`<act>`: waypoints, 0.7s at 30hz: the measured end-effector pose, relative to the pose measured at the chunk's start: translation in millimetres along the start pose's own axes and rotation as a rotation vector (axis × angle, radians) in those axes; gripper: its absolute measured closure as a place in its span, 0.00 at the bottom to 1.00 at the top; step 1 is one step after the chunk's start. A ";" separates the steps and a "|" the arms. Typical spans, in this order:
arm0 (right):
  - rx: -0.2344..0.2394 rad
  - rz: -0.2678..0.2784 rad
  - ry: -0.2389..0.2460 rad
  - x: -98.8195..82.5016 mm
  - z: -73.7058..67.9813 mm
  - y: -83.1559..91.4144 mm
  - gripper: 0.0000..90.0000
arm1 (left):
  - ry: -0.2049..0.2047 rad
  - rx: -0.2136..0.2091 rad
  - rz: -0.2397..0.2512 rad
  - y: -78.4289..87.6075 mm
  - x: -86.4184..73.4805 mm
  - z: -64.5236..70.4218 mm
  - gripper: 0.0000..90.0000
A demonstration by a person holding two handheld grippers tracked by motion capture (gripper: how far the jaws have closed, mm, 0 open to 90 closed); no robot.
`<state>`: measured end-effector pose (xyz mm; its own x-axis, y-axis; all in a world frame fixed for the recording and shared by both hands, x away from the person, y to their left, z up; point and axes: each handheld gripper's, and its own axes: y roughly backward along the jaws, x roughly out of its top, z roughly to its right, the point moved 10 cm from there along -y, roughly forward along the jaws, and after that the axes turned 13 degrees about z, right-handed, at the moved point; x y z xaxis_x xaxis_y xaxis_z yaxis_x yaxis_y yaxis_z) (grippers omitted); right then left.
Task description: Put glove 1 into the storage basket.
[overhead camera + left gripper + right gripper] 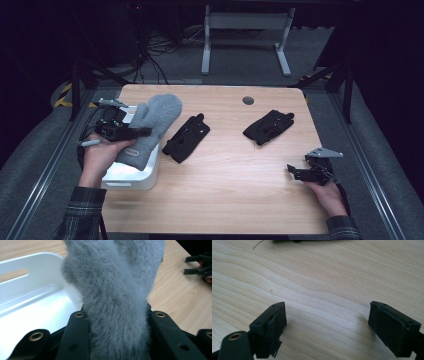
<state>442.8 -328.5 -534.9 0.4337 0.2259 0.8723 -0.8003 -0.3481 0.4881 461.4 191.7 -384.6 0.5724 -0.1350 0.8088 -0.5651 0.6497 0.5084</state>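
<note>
A fuzzy grey mitten (152,125) hangs over the white bin (146,179) at the table's left, and my left gripper (131,133) is shut on its cuff end. In the left gripper view the grey mitten (117,290) is squeezed between the two black jaws, with the white bin (30,290) below and to the left. Two black gloves lie on the table: one (186,137) just right of the bin, the other (268,126) toward the right. Low over the right front of the table my right gripper (295,172) is open, and in its own view the right gripper (327,325) has bare wood between its jaws.
The wooden table (225,195) has a round grommet (248,100) near its far edge. Beyond the table stand a white desk frame (245,35) and loose cables on the floor. In the left gripper view the other gripper (200,265) shows at the far right.
</note>
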 end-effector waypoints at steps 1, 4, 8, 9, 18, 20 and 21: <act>0.000 0.000 0.000 0.0 0.0 0.0 0.17 | 0.008 0.010 0.002 1.0 -2.1 -4.5 0.74; 0.000 0.000 0.000 0.0 0.0 0.0 0.17 | 0.030 0.038 -0.008 2.4 -10.3 -18.1 0.74; 0.000 0.000 0.000 0.0 0.0 0.0 0.17 | 0.067 0.059 -0.023 1.6 -21.6 -33.5 0.74; 0.000 0.000 0.000 0.0 0.0 0.0 0.17 | 0.074 0.064 -0.027 0.8 -24.4 -37.1 0.74; -0.001 0.000 0.000 0.0 0.1 -0.1 0.17 | 0.143 0.101 -0.096 -17.8 -49.7 -64.8 0.73; -0.001 0.000 -0.001 0.0 0.1 0.0 0.17 | 0.163 0.103 -0.104 -23.0 -54.9 -70.5 0.72; -0.001 0.000 -0.001 0.1 0.1 0.0 0.17 | 0.172 0.101 -0.116 -24.9 -57.7 -72.1 0.72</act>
<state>442.8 -328.6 -534.9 0.4336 0.2252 0.8725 -0.8009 -0.3474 0.4877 485.2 237.2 -465.3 0.7249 -0.0693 0.6854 -0.5413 0.5582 0.6289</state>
